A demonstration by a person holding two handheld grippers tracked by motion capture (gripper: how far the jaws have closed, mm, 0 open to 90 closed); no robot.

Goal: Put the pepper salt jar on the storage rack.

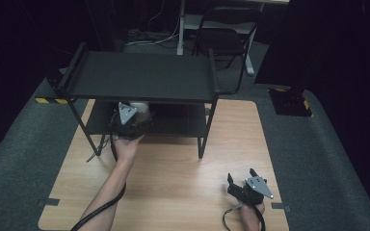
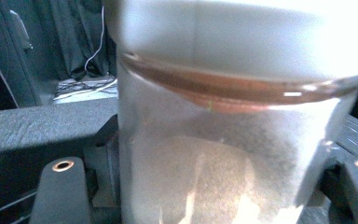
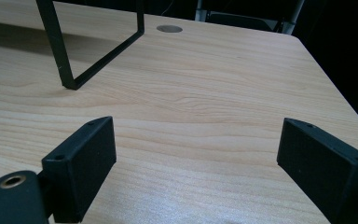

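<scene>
From the high view, my left gripper (image 1: 134,117) reaches under the top shelf of a black two-tier rack (image 1: 142,77) that stands on the wooden surface (image 1: 173,163). It sits at the front edge of the lower shelf, closed around a pale jar (image 1: 139,107) whose white top just peeks out below the upper shelf. My left hand (image 1: 126,144) grips the tool from behind, its cable trailing back along my forearm. My right gripper (image 1: 241,179) rests low on the surface near the right front corner, well apart from the rack, jaws spread and empty.

In the left gripper view, the jar (image 2: 223,140) stands upright between my jaws: a frosted, translucent body, a brownish band beneath a white lid. The jaws press in at either side of it, so I am holding the jar.

In the right gripper view, my jaws stand wide apart with bare wood grain between them. The rack's thin black leg frame (image 3: 93,51) meets the surface ahead to the left.
</scene>
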